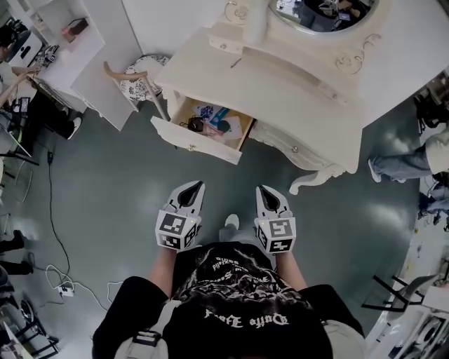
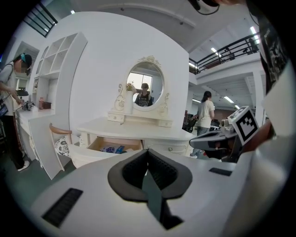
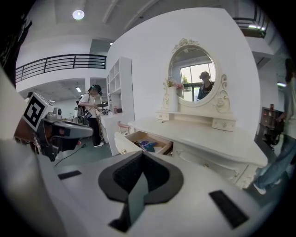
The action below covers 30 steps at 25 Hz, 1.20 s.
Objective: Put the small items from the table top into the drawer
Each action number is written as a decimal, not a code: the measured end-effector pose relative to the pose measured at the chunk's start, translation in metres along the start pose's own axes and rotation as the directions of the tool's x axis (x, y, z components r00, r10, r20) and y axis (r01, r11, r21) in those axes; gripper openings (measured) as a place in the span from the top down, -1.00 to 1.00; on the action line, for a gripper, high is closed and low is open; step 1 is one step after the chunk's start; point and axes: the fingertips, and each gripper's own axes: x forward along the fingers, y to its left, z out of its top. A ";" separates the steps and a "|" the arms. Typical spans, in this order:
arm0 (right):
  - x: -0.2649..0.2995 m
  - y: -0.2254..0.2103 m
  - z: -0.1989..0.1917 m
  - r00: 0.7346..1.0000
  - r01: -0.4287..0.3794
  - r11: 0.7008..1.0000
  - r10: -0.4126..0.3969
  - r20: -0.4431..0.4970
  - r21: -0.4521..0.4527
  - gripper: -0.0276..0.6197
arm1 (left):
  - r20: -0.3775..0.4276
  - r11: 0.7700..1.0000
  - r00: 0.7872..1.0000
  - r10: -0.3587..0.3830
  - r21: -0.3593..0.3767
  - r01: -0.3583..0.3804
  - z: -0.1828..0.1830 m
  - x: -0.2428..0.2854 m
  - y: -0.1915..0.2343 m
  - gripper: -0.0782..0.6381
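At the bottom of the head view, the person is standing well back from the furniture and holding both tools close to the body. The left hand-held gripper is showing its jaws pressed together with nothing between them. The right hand-held gripper, to its right, is likewise closed and carrying nothing. Both are pointing up the frame, over bare green floor, toward the dressing table.

Beyond the floor, left of centre, the drawer is standing pulled out. Small items, some dark and some blue, are lying inside it; what each one is cannot be told from here.

Above the drawer, the pale counter is looking almost bare. One thin dark thing is lying near its upper left edge, too small to identify. The oval mirror is sitting at the top edge of the frame. A chair is standing to the left of the drawer.

Judging from this, the collecting step is looking nearly or fully done, and neither tool is working on anything. If the dark thing counts as a small item, the next move is calling for a step forward, opened jaws and a careful pinch low against the counter. Otherwise, pushing the drawer front shut is what seems to be remaining.
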 end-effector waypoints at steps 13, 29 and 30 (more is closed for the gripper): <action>0.025 -0.047 0.030 0.997 -0.061 0.997 0.063 0.040 -0.053 0.89 | 0.034 0.997 0.997 0.073 -0.004 -0.073 0.021 0.045 -0.011 0.74; 0.041 -0.059 0.040 0.994 -0.091 0.993 0.095 0.054 -0.073 0.89 | 0.050 0.992 0.990 0.128 -0.019 -0.127 0.027 0.058 -0.004 0.74; 0.043 -0.059 0.040 0.994 -0.092 0.993 0.096 0.053 -0.073 0.89 | 0.050 0.992 0.990 0.129 -0.021 -0.128 0.027 0.060 -0.002 0.74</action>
